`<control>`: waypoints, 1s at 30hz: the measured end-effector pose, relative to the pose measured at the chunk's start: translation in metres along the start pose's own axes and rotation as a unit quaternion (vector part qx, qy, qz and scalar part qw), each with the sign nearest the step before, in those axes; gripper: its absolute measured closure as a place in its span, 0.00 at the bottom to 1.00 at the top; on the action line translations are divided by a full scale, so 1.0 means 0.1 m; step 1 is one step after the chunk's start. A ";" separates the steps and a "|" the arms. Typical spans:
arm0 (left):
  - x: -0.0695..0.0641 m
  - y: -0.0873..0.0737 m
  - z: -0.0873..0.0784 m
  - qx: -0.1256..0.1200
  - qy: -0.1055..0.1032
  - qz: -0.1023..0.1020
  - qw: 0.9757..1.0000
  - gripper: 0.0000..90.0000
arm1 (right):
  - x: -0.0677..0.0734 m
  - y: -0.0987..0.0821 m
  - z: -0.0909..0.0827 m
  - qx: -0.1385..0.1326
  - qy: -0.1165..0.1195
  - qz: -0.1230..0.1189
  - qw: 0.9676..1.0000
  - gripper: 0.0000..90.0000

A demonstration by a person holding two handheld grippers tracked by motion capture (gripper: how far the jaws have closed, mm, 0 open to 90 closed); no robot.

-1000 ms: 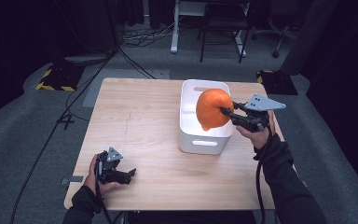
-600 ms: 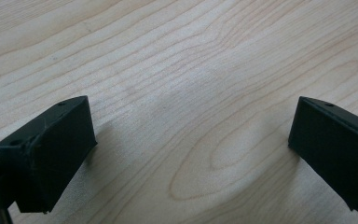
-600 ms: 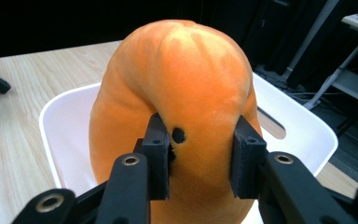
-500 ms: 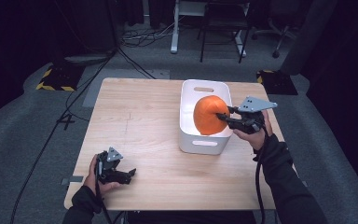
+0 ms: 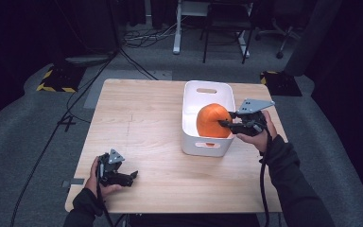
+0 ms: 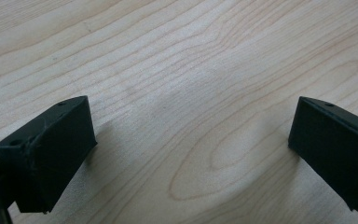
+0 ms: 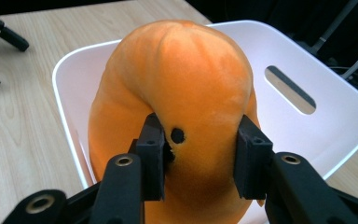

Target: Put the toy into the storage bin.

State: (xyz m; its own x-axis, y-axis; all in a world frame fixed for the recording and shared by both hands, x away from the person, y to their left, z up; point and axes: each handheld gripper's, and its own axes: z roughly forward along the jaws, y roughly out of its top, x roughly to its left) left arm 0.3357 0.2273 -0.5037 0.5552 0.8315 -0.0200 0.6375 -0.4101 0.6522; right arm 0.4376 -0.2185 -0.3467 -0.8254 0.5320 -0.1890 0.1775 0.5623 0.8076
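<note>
A person sits at a pale wooden bench (image 5: pixel 142 123), seen from above, with a hand-held gripper in each hand.

At the left, near the front edge, the left hand-held gripper (image 5: pixel 133 176) lies low on the wood. Its own camera shows its two black jaws spread wide, with bare wood grain between them; it grips nothing.

To the right stands a white plastic bin (image 5: pixel 196 97) with handle slots. An orange plush toy (image 5: pixel 212 119), round and ribbed like a pumpkin, sits inside the bin, rising above the rim. The right hand-held gripper (image 5: pixel 223 124) reaches in from the right, and its jaws pinch a fold of the plush near a small black dot. The jaws have just been opening a little, yet the pads (image 7: pixel 153 161) seem to dent the fabric on both sides.

The step in hand looks like setting the toy down in the bin. The next move probably calls for spreading the jaws until they clear the fabric, then drawing back over the right wall without dragging the toy.
</note>
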 end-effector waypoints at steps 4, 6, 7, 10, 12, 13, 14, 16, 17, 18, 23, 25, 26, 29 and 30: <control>0.00 0.00 0.00 0.000 0.000 0.000 1.000 0.01 | 0.01 0.02 0.02 0.012 0.002 -0.001 1.000 0.67; 0.00 0.00 0.00 0.000 0.000 0.000 1.000 0.01 | 0.01 0.02 0.04 0.018 0.002 -0.002 1.000 0.66; 0.00 0.00 0.00 0.000 0.000 0.000 1.000 0.01 | 0.02 0.01 0.04 0.021 0.003 -0.004 1.000 0.66; 0.00 0.00 0.00 0.000 0.000 0.000 1.000 0.01 | 0.01 0.01 0.05 0.024 0.006 -0.002 1.000 0.65; 0.00 0.00 0.00 0.000 0.000 0.000 1.000 0.01 | 0.01 0.02 0.07 0.029 0.008 -0.003 1.000 0.64; 0.00 0.00 0.00 0.000 0.000 0.000 1.000 0.01 | 0.01 0.02 0.09 0.033 0.008 -0.004 0.999 0.64; 0.00 0.00 0.00 0.000 0.000 0.000 1.000 0.01 | 0.01 0.02 0.10 0.037 0.010 -0.004 0.999 0.64; 0.00 0.00 0.00 0.000 0.000 0.000 1.000 0.01 | 0.02 0.02 0.11 0.042 0.012 -0.008 0.999 0.63; 0.00 0.00 0.00 0.000 0.000 0.000 1.000 0.01 | 0.02 0.02 0.12 0.043 0.014 -0.007 0.999 0.63; 0.00 0.00 0.00 0.000 0.000 0.000 1.000 0.01 | 0.02 0.02 0.13 0.045 0.013 -0.009 0.999 0.63; 0.00 0.00 0.00 0.000 0.000 0.000 1.000 0.01 | 0.02 0.02 0.14 0.053 0.016 -0.009 0.998 0.62; 0.00 0.00 0.00 0.000 -0.001 0.000 1.000 0.01 | 0.03 0.02 0.15 0.060 0.019 -0.009 0.998 0.61; 0.00 0.00 0.00 0.000 -0.001 0.000 1.000 0.00 | 0.03 0.02 0.16 0.063 0.020 -0.010 0.998 0.60; 0.00 0.00 0.00 0.000 -0.001 0.000 1.000 0.00 | 0.02 0.01 0.18 0.071 0.021 -0.011 0.997 0.60; 0.00 0.00 0.00 0.000 -0.001 0.000 1.000 0.00 | 0.02 0.01 0.18 0.072 0.023 -0.009 0.997 0.59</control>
State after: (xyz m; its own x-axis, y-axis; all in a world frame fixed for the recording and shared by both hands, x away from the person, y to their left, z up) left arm 0.3358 0.2273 -0.5038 0.5572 0.8301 -0.0216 0.6376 -0.4109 0.6516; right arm 0.4460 -0.2057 -0.3563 -0.8524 0.4931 -0.1740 0.2349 0.6585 0.7150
